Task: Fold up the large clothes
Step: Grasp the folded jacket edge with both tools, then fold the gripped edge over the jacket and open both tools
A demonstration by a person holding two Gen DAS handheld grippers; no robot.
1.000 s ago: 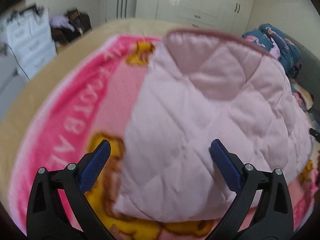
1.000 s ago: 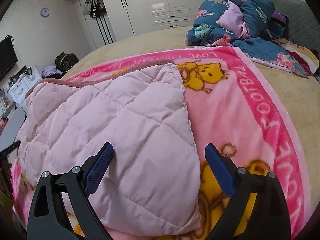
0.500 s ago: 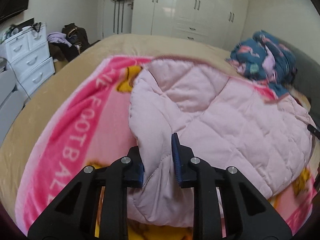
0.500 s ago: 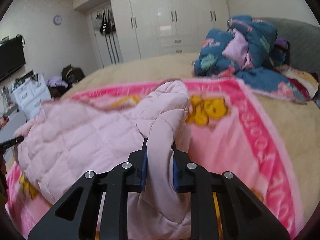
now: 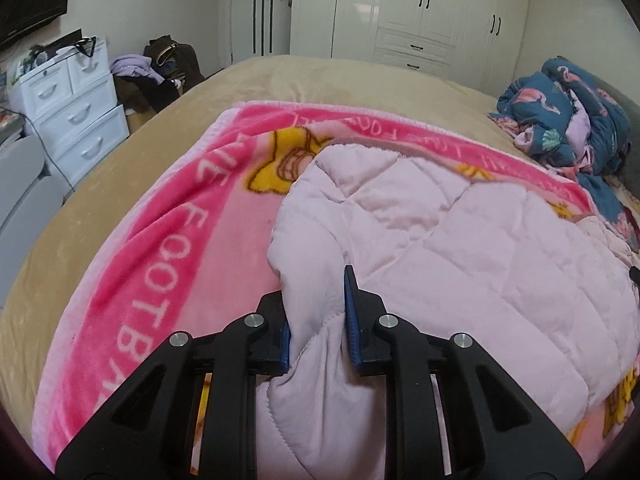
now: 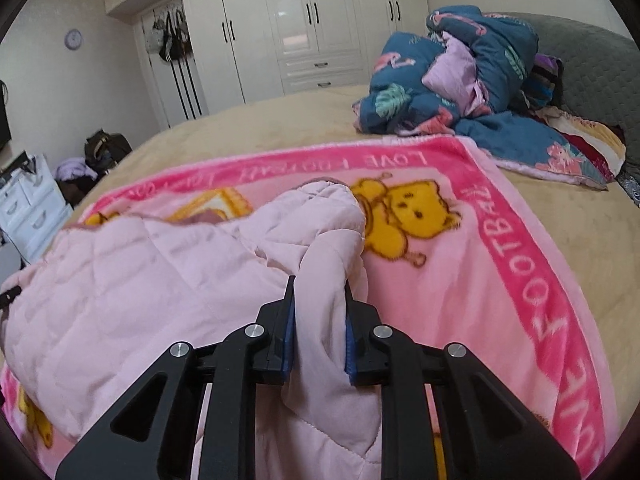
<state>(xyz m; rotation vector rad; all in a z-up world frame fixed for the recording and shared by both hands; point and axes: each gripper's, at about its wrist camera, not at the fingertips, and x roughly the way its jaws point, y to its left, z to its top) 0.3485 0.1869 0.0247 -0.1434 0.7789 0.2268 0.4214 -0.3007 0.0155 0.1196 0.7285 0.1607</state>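
Pink quilted jacket (image 5: 460, 248) lies on the pink bear blanket (image 5: 168, 240) spread over the bed (image 5: 320, 76), bunched toward the near edge. Left tool (image 5: 316, 312) is pinching a thick fold of the near-left edge; right tool (image 6: 320, 312) is pinching a fold at the near-right corner, and in that view the fabric stands up in a ridge in front of the pads. Both have padding squashed between the blue pads, jaws nearly together. Handling, my read: light, soft, puffy, no stiffness, so it'll sag and billow between the two grips. The shell looks smooth and probably slick, so shallow bites may creep out. Better to hold at stitched seams or the hem, where layers are bound, not mid-panel. Keep the two grips well apart and taut so the fold line stays straight. Fleece blanket underneath may drag along with the jacket.
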